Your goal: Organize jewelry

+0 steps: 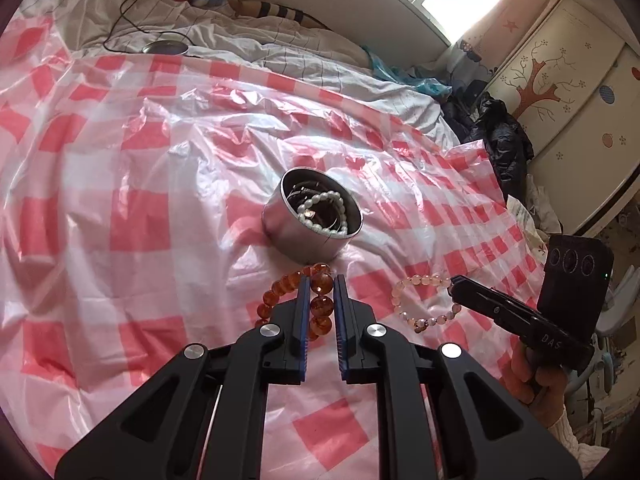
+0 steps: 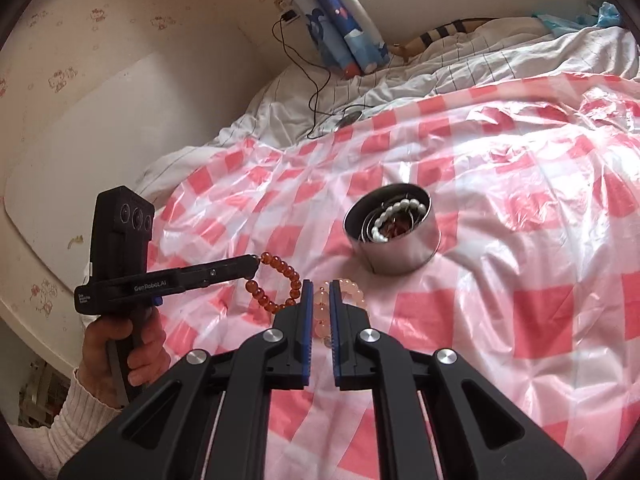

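A round metal tin point(image 1: 308, 240) stands on the pink checked plastic sheet point(image 1: 120, 220) and holds a white pearl bracelet point(image 1: 320, 210) and darker pieces. My left gripper point(image 1: 321, 282) is shut on an amber bead bracelet point(image 1: 280, 292) just in front of the tin. My right gripper point(image 2: 321, 290) is shut on a pale pink bead bracelet point(image 2: 348, 290), which also shows in the left wrist view point(image 1: 424, 280). The tin point(image 2: 400, 252) and the amber bracelet point(image 2: 280, 272) show in the right wrist view, with the left gripper's fingertips point(image 2: 252, 260) at the beads.
The sheet covers a bed with a white quilt point(image 1: 280, 52) behind. A black cable and a round device point(image 1: 166, 47) lie on the quilt. Dark clothes point(image 1: 500, 140) and a cabinet point(image 1: 568, 92) stand at the right edge of the bed.
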Action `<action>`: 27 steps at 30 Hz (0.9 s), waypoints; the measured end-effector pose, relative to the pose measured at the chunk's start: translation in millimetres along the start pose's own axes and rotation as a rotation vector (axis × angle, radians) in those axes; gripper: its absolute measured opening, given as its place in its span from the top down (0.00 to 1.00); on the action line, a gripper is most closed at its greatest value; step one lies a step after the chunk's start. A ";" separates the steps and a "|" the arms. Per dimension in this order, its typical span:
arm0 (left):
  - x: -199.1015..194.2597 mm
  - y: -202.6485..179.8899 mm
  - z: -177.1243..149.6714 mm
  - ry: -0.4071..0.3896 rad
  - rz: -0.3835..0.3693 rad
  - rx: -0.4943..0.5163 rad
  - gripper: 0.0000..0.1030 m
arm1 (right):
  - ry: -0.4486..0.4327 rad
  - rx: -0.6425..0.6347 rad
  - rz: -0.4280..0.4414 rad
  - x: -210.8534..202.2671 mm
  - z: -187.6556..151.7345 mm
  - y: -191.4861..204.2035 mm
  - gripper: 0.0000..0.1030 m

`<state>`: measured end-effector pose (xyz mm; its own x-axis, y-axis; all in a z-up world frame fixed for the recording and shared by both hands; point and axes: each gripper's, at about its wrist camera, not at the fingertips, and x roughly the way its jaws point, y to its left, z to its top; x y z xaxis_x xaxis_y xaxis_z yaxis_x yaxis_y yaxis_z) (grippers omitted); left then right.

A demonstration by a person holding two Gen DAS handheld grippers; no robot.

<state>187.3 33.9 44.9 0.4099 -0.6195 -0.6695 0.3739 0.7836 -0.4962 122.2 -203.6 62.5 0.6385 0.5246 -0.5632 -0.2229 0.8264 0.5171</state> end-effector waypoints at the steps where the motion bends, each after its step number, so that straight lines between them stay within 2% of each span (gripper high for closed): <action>1: 2.1 -4.5 8.8 -0.009 -0.007 0.003 0.90 | -0.012 0.004 -0.002 0.4 7.8 -1.3 0.92; 8: 22.2 -36.8 58.1 -0.073 -0.067 0.033 0.90 | -0.070 -0.010 -0.023 13.2 57.8 -8.4 0.92; 11: 43.2 -37.8 69.1 -0.074 -0.074 0.020 0.90 | -0.086 -0.021 -0.064 25.8 72.8 -12.8 0.92; 13: 61.0 -35.6 71.8 -0.063 -0.020 0.029 0.90 | -0.097 -0.023 -0.108 37.9 79.5 -18.4 0.92; 16: 82.9 -27.8 70.7 -0.051 0.139 0.064 0.89 | -0.085 -0.035 -0.182 65.3 83.7 -24.7 0.92; 17: 85.2 -25.2 69.5 -0.052 0.188 0.069 0.82 | -0.067 -0.033 -0.189 76.6 83.1 -27.1 0.92; 19: 80.7 -20.3 66.3 -0.061 0.224 0.065 0.65 | -0.016 -0.021 -0.193 96.0 79.7 -31.7 0.91; 20: 74.2 -19.8 63.2 -0.082 0.256 0.070 0.51 | 0.018 -0.013 -0.193 106.0 76.9 -33.4 0.91; 21: 66.2 -20.3 59.4 -0.106 0.286 0.084 0.45 | 0.058 -0.003 -0.195 115.9 73.4 -35.4 0.90; 22: 58.0 -21.4 55.1 -0.122 0.305 0.102 0.44 | 0.087 0.008 -0.203 121.2 69.7 -37.4 0.84; 23: 51.8 -23.0 51.5 -0.134 0.330 0.116 0.41 | 0.091 0.016 -0.204 121.7 66.3 -37.9 0.78; 24: 45.1 -25.0 46.5 -0.147 0.362 0.130 0.34 | 0.073 0.027 -0.201 115.7 63.0 -38.0 0.67; 27: 26.5 -31.8 28.9 -0.194 0.457 0.159 0.21 | -0.015 0.028 -0.218 79.9 54.9 -31.8 0.63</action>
<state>210.4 -8.8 58.9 0.7018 -0.2246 -0.6760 0.2360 0.9687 -0.0767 220.7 -199.2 36.5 0.6805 0.3303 -0.6540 -0.0580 0.9141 0.4013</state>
